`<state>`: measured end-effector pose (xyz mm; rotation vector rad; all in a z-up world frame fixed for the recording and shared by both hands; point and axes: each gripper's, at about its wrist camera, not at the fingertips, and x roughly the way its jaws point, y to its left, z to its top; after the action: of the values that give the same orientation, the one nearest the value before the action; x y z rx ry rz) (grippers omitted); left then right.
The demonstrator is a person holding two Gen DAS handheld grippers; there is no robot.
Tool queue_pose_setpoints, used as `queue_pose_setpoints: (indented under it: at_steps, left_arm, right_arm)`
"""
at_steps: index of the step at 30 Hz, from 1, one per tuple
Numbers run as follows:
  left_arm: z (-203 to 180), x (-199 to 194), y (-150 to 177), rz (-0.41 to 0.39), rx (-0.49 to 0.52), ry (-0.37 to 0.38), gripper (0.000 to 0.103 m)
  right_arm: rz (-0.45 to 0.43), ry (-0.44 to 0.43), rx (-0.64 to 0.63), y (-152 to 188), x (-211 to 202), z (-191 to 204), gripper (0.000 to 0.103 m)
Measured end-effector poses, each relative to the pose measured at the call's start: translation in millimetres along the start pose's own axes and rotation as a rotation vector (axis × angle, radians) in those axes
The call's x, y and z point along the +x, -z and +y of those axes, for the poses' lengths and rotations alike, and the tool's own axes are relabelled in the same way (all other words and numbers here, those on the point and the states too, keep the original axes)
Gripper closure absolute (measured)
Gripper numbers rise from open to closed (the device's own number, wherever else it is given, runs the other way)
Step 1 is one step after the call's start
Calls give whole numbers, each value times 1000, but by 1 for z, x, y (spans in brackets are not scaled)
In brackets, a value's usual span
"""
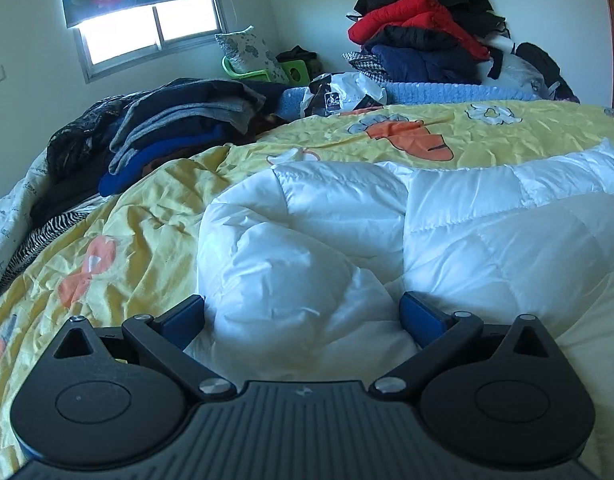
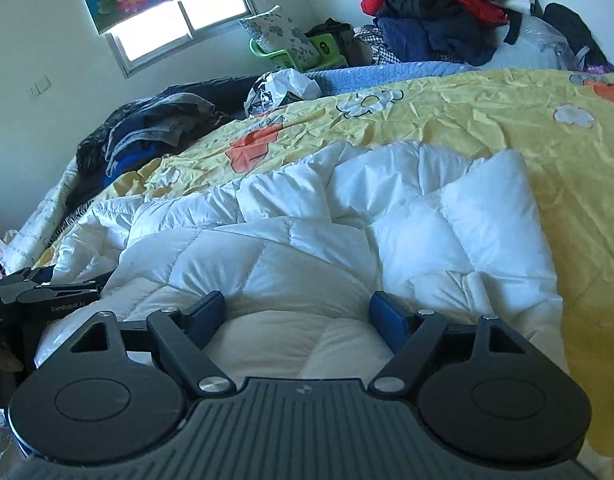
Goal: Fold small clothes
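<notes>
White quilted fabric, a puffy padded garment (image 1: 347, 248), lies rumpled on the yellow bedspread (image 1: 139, 216) of the bed, filling the near foreground of both wrist views. The left hand-held gripper (image 1: 303, 320) sits low over it with its blue fingers (image 1: 183, 318) spread wide; a bulge of the white fabric rises between them, but the pads do not press on it. The right hand-held gripper (image 2: 299, 314) is likewise spread, its fingers (image 2: 389, 320) on either side of a padded hump of the same garment (image 2: 347, 240), not pinching it. At the left edge of the right wrist view, part of the left hand-held gripper (image 2: 47, 296) shows beside the garment. Dark folded clothes (image 1: 167, 128) are stacked at the bed's far left, and a heap of red, black and navy jackets (image 1: 423, 28) rises against the far wall beneath a window (image 1: 147, 32).
</notes>
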<state>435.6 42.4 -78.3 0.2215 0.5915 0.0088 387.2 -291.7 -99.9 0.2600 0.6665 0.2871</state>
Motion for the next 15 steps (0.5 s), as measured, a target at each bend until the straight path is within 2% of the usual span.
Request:
queue_pose_setpoints:
  at_steps: [2,4,7,10,13,15]
  left_arm:
    - [0,-7,-3,6,20,-34,0]
    - [8,-31,-7,-14,-3,-35,0]
    - [24,-89,-2,-103,-123,81,0]
    - [13,-122,11,-161,-92,222,0]
    - [-14,-121,22,-128,-29,306,0]
    - [-31,-109,30,-48,14,293,0]
  right_arm:
    - [-24,46,-2,-4,-16,6,24]
    - [-68,42,-13,-3,-42,15,23]
    - [-124,-29,-87,5,-84,30,20]
    - [-120,-86,-108,15,-99,40,13]
    - [-64,-50,-99,20,-80,44,14]
    - [-12,-38,-86,27,-64,42,14]
